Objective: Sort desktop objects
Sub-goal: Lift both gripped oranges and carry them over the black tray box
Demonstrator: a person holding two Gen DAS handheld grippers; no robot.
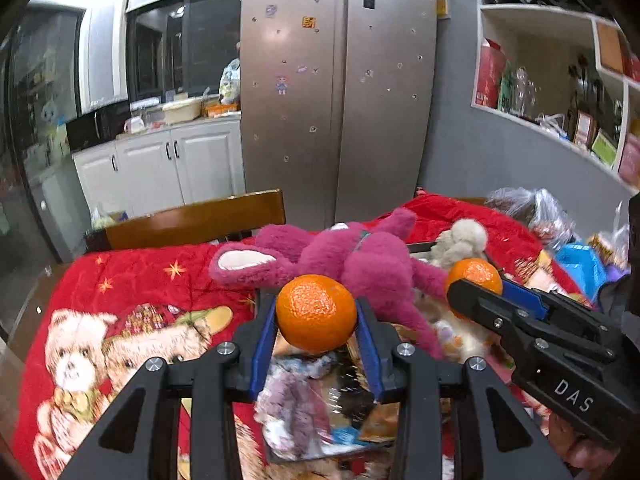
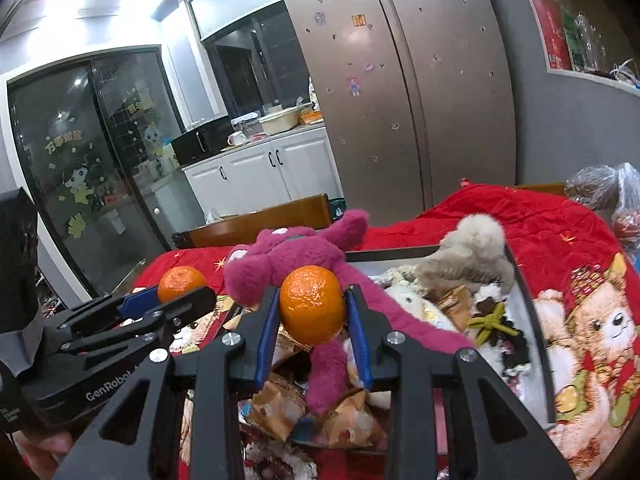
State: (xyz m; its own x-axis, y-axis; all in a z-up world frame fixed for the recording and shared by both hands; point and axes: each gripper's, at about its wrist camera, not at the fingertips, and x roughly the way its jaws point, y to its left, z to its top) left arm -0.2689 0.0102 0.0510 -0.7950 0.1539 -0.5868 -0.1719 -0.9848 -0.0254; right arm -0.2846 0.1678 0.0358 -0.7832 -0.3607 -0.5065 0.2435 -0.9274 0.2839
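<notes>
Each gripper holds an orange above the table. In the left wrist view my left gripper (image 1: 316, 309) is shut on an orange (image 1: 316, 320), its blue pads pressing both sides. To its right, my right gripper (image 1: 478, 287) is shut on a second orange (image 1: 476, 272). The right wrist view shows the same: right gripper (image 2: 312, 301) shut on its orange (image 2: 312, 312), and the left gripper (image 2: 181, 293) at left with its orange (image 2: 180, 280). A pink plush toy (image 1: 360, 256) lies just beyond both, partly over a grey tray (image 2: 528, 312).
The tray holds a beige plush (image 2: 472, 248), a white plush and snack packets (image 2: 276, 404). A red bear-print blanket (image 1: 132, 284) covers the table. A wooden chair back (image 1: 196, 220) stands at the far edge. Plastic bags (image 1: 528, 208) and a blue box (image 1: 580, 264) lie far right.
</notes>
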